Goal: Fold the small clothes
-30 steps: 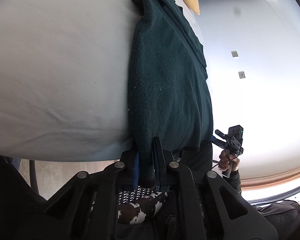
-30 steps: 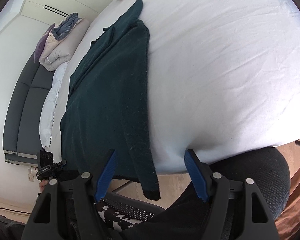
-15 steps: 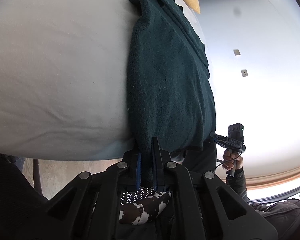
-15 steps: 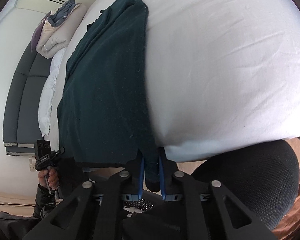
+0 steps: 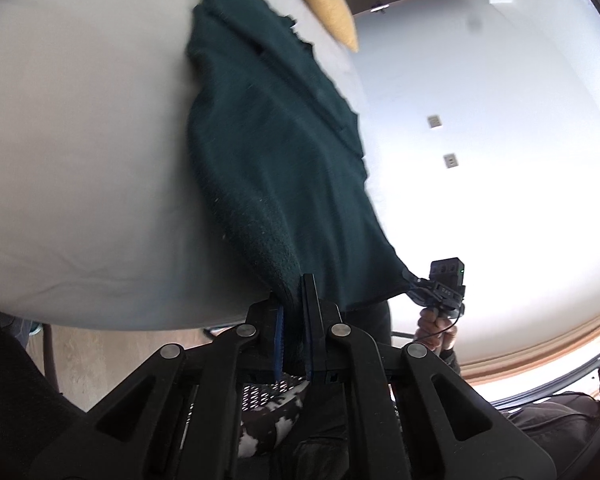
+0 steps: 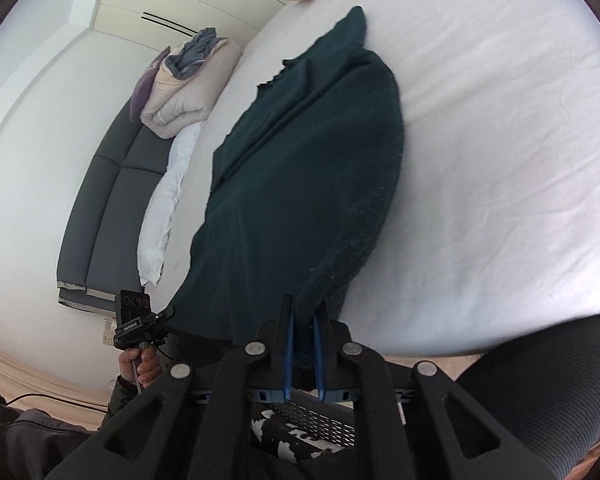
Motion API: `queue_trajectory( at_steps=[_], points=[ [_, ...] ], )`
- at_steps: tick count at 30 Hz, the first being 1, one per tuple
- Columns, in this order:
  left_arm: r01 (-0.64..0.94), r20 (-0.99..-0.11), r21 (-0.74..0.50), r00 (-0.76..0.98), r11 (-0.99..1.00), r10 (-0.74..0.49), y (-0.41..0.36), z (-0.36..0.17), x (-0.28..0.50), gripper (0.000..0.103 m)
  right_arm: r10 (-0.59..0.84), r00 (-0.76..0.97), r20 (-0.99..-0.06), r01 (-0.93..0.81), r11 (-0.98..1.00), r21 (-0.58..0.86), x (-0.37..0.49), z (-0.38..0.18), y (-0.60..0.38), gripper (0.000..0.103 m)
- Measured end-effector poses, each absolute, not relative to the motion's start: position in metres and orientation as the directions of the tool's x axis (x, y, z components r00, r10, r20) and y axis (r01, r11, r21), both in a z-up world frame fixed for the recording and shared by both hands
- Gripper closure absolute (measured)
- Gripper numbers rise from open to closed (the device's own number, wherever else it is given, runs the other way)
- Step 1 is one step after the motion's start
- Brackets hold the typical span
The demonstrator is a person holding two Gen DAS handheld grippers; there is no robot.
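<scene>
Since a moment ago we have lifted the dark green knitted garment [image 6: 312, 168] off the white bed sheet [image 6: 500, 160]; the left gripper [image 5: 293, 334] and right gripper [image 6: 302, 354] each stay clamped on a near corner, its far end resting on the bed.

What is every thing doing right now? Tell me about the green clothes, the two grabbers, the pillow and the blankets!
dark green garment: near hem lifted, far end lying on the bed.
left gripper: shut on one hem corner.
right gripper: shut on the other corner.
white bed sheet: spread flat.
yellow pillow: lying at the far end.
bedding pile: folded, stacked on the grey sofa.
</scene>
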State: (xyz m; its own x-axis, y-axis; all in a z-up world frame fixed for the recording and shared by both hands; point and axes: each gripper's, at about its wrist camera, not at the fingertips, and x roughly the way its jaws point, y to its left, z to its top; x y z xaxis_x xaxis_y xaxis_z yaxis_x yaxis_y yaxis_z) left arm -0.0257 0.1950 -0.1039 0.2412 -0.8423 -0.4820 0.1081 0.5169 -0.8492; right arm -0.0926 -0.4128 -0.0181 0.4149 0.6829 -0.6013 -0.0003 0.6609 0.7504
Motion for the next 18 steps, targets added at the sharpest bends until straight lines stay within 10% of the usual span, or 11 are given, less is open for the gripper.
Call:
queue_trajectory(
  at_steps=[18],
  points=[
    [0.117,-0.245,-0.938,0.439,0.325,-0.865,0.215,-0.045,0.052,0.097,0.675,0.625,-0.391,-0.054,0.537,0.842,0.021,0.033,-0.405,0.093]
  ],
)
